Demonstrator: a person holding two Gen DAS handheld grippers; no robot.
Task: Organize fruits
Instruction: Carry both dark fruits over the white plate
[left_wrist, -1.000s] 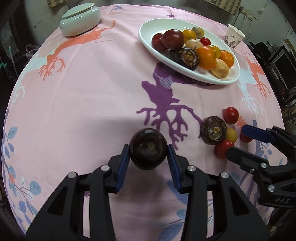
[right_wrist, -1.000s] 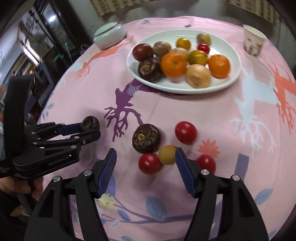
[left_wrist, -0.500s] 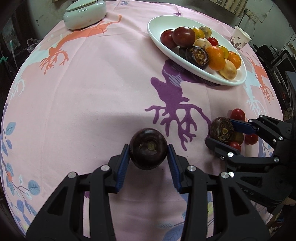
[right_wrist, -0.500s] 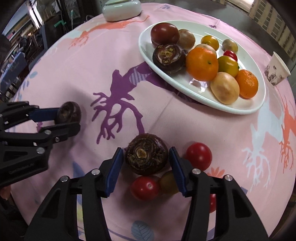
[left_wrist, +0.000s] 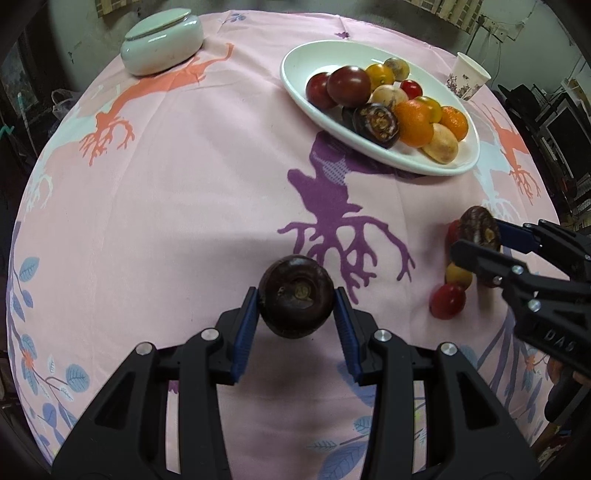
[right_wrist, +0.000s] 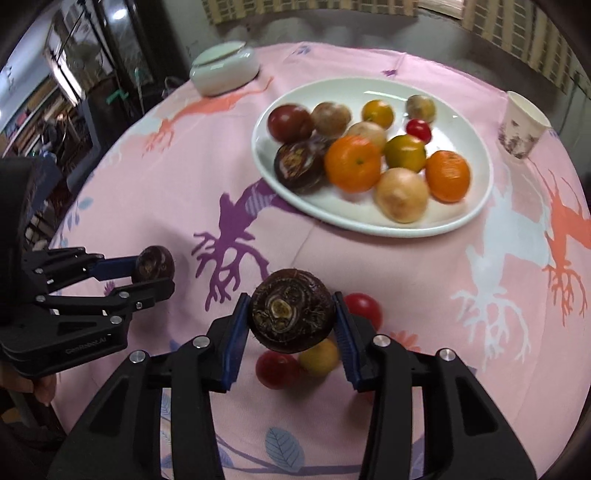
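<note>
My left gripper (left_wrist: 295, 306) is shut on a dark brown water chestnut (left_wrist: 295, 295) and holds it above the pink tablecloth. My right gripper (right_wrist: 291, 317) is shut on a second dark water chestnut (right_wrist: 291, 310), lifted above loose fruit: red tomatoes (right_wrist: 364, 308) (right_wrist: 275, 369) and a small yellow fruit (right_wrist: 319, 356). The white oval plate (right_wrist: 472, 214) at the back holds oranges, tomatoes, pale fruits and another chestnut (right_wrist: 299, 166). Each gripper shows in the other's view, the right (left_wrist: 480, 236) and the left (right_wrist: 153, 266).
A pale green lidded bowl (left_wrist: 162, 40) stands at the back left. A paper cup (left_wrist: 467, 75) stands right of the plate. Loose tomatoes (left_wrist: 447, 301) lie under the right gripper. The round table drops off on all sides.
My right gripper closed on the water chestnut by the loose tomatoes and lifted it off the cloth. My left gripper kept hold of its chestnut and barely moved.
</note>
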